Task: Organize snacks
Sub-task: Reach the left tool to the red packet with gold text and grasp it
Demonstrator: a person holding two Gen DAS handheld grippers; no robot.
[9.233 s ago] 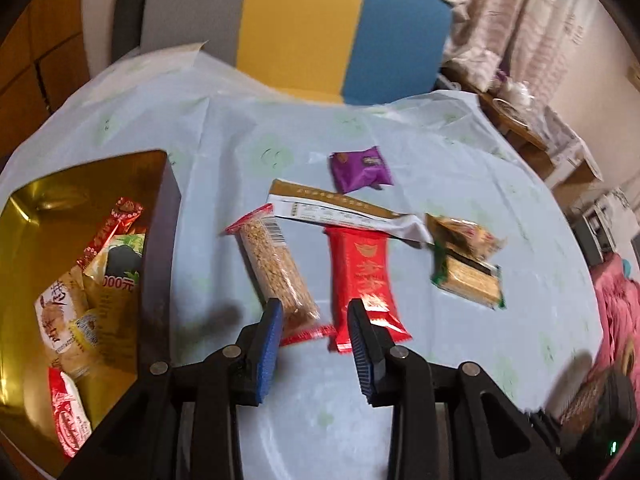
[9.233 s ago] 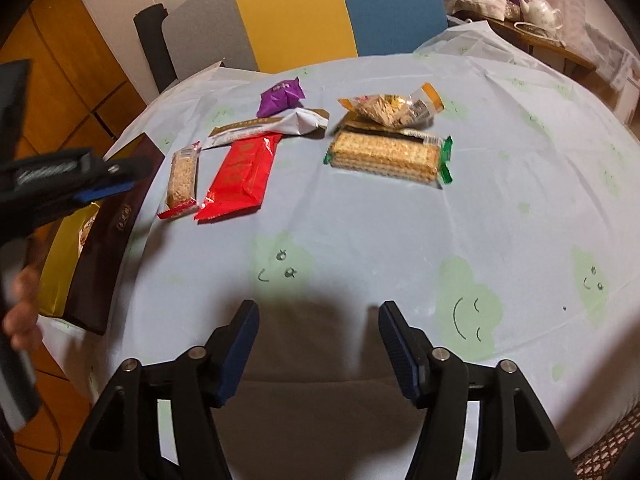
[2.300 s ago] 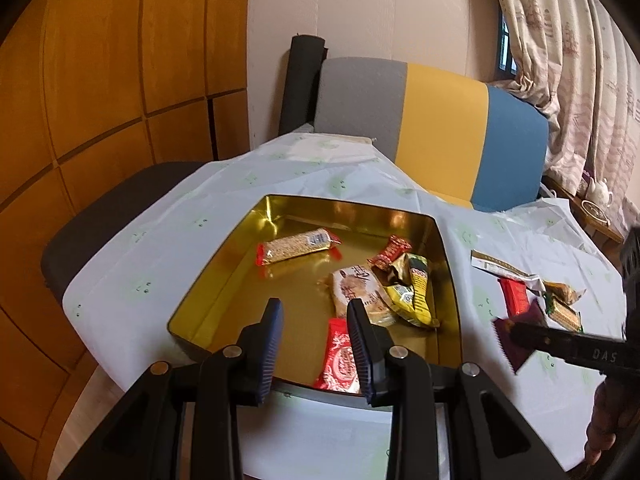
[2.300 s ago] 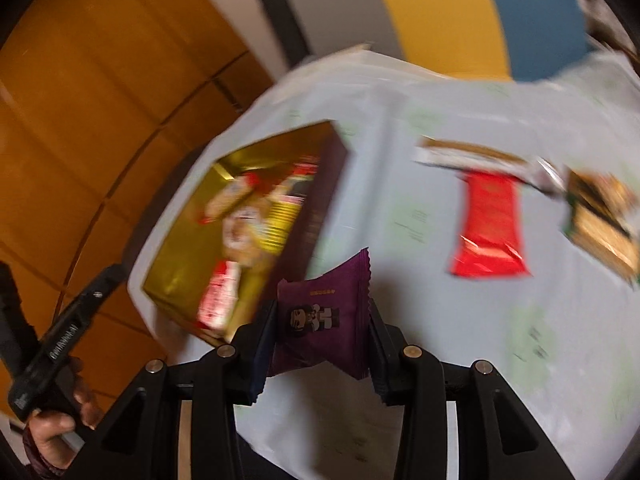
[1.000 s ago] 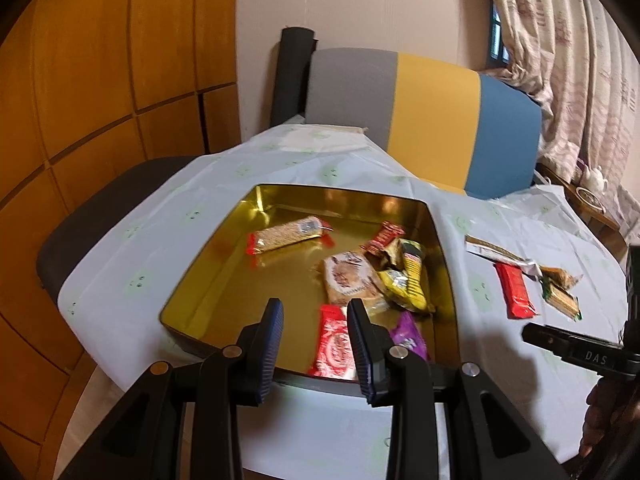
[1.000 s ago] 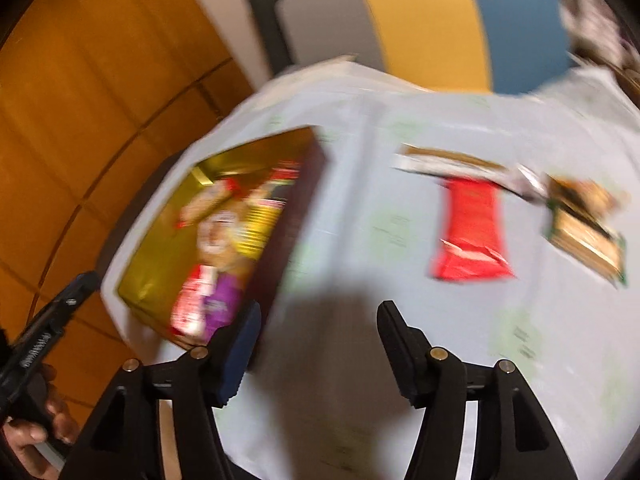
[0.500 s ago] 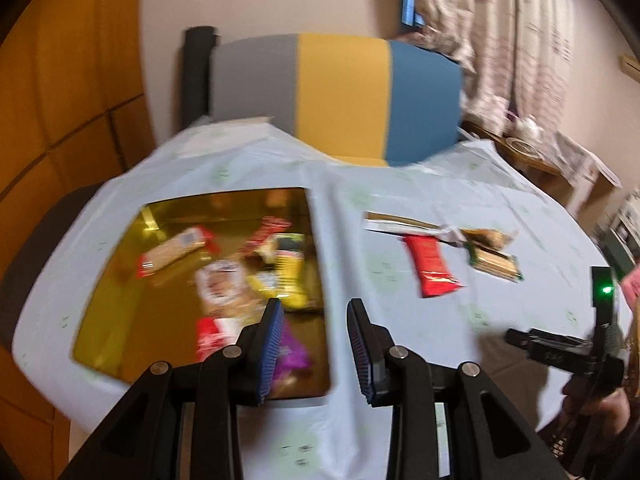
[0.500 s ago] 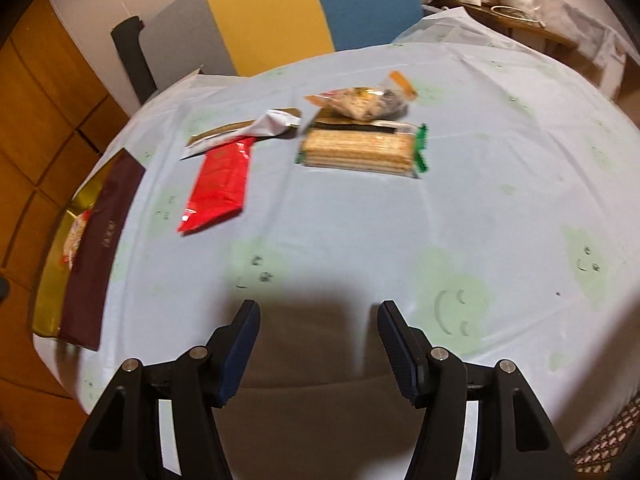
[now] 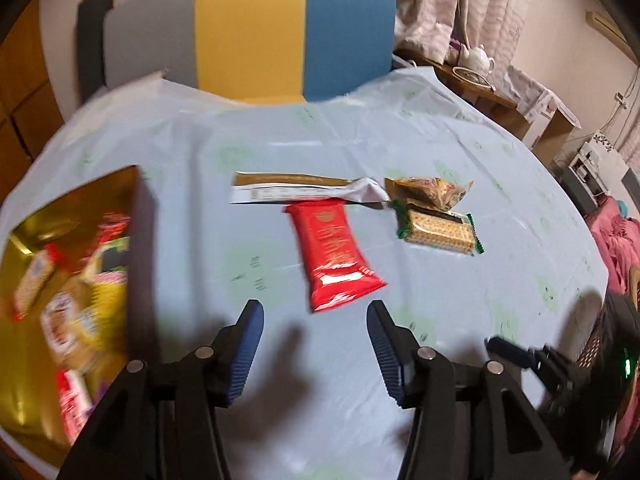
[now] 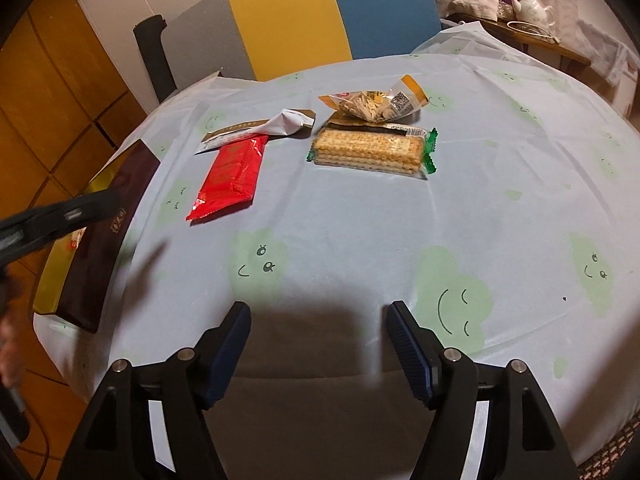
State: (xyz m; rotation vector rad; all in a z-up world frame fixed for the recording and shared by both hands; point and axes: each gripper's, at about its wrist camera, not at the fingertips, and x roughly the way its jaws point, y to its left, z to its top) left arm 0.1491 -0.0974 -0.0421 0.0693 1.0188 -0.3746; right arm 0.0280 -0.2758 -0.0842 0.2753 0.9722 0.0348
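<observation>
A red snack packet [image 9: 332,252] [image 10: 230,176] lies on the pale tablecloth. Behind it rest a long brown-and-white wrapper [image 9: 304,192] [image 10: 256,130], a cracker pack with green ends [image 9: 438,232] [image 10: 370,152] and a clear bag of nibbles [image 9: 428,192] [image 10: 374,104]. The gold tin [image 9: 24,412] [image 10: 50,280] at the left holds several snacks. My left gripper [image 9: 315,320] hovers just short of the red packet, its jaws opening with nothing between them. My right gripper [image 10: 318,320] hangs over the near table edge, jaws opening and empty.
A grey, yellow and blue chair back [image 9: 248,32] [image 10: 304,16] stands behind the table [image 9: 500,184]. A side table with a teapot [image 9: 478,58] is at the far right. My right gripper's black tool [image 9: 532,360] shows at the lower right of the left wrist view.
My left gripper swung right from over the tin to the red packet and its jaws spread wider. My right gripper's jaws also widened; it stayed put over the last half second.
</observation>
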